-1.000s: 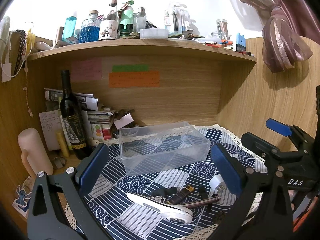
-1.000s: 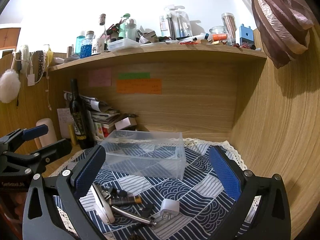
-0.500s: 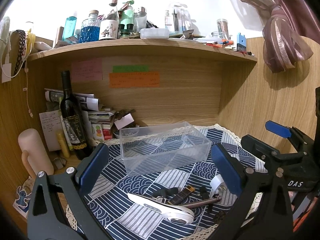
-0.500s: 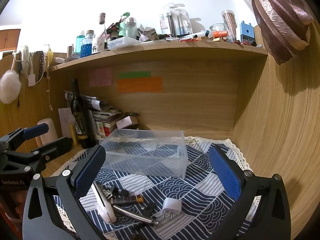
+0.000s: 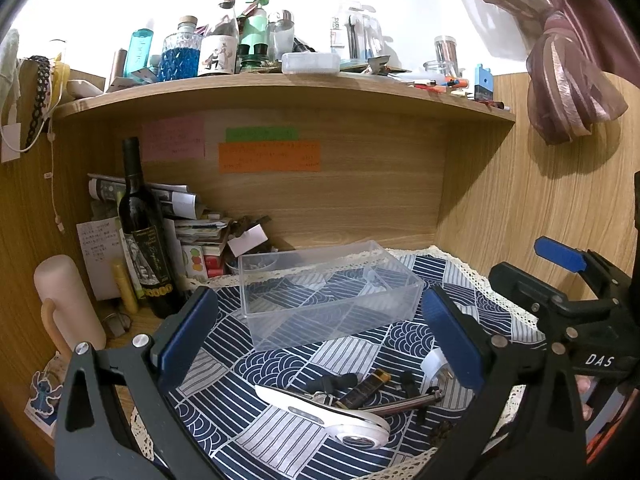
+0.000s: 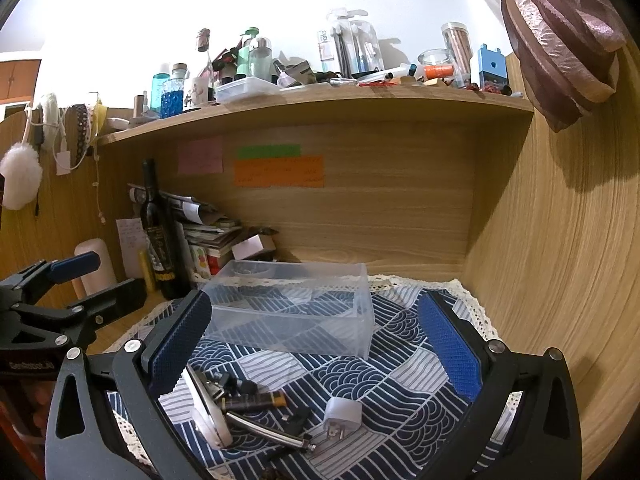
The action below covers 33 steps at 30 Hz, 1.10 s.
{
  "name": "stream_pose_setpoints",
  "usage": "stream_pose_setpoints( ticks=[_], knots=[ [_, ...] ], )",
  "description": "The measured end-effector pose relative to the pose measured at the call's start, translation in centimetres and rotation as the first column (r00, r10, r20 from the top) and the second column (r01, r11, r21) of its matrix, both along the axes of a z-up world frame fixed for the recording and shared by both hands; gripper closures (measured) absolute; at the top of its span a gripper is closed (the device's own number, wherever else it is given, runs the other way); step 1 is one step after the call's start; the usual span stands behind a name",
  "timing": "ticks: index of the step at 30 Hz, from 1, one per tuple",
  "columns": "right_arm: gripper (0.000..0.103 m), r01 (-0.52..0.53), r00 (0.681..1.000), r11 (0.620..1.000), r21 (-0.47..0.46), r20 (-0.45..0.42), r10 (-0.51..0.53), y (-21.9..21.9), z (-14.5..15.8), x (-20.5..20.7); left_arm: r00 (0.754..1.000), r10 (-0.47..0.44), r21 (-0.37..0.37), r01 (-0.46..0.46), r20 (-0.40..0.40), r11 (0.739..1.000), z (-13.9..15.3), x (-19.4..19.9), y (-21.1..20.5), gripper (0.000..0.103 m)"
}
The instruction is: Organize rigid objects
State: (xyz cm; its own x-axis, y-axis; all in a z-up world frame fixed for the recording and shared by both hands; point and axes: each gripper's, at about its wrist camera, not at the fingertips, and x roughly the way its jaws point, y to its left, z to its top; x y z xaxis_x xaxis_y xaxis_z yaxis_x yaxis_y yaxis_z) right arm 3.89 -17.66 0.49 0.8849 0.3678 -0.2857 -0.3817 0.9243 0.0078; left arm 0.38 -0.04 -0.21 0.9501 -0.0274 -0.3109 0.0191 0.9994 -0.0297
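A clear plastic box [image 5: 332, 292] with inner dividers stands empty on the blue patterned cloth [image 5: 280, 432]; it also shows in the right wrist view [image 6: 292, 312]. In front of it lies a heap of small items: a white oblong device [image 5: 324, 412], a battery [image 5: 366, 388], a white plug adapter [image 5: 436, 364], a metal pen-like rod [image 5: 408, 404] and black bits. The right wrist view shows the adapter [image 6: 343, 414] and battery [image 6: 256, 401] too. My left gripper [image 5: 320, 340] is open and empty above the heap. My right gripper [image 6: 316, 344] is open and empty, to the right of the left one.
A wine bottle [image 5: 144, 240], stacked papers [image 5: 196, 232] and a pink cylinder [image 5: 68, 312] crowd the left back corner. A wooden wall [image 6: 560, 280] closes the right side. A shelf [image 5: 280, 84] full of bottles hangs overhead.
Both grippers have drifted slightly; the right view has tilted a little toward the heap. Nothing was taken hold of.
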Motion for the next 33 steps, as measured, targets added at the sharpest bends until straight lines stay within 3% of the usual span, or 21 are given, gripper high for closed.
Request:
stream_pose_setpoints(
  ticks=[22, 24, 26, 33],
  knots=[
    [0.0, -0.017, 1.0, 1.0, -0.011, -0.011, 0.016, 0.4, -0.2, 0.3, 1.0, -0.028, -0.02, 0.028, -0.007, 0.999, -0.3, 0.5, 0.1, 0.0],
    [0.0, -0.008, 1.0, 1.0, -0.012, -0.011, 0.008, 0.4, -0.2, 0.3, 1.0, -0.025, -0.027, 0.025, -0.013, 0.999, -0.4, 0.7, 0.2, 0.002],
    [0.0, 0.002, 1.0, 1.0, -0.015, -0.011, -0.002, 0.3, -0.3, 0.4, 1.0, -0.014, -0.031, 0.013, -0.027, 0.999, -0.6, 1.0, 0.3, 0.015],
    [0.012, 0.038, 0.994, 0.999, -0.027, -0.102, -0.04, -1.2, -2.3, 2.1, 0.991, -0.005, -0.063, -0.004, -0.136, 0.998, -3.3, 2.7, 0.5, 0.019]
  ],
)
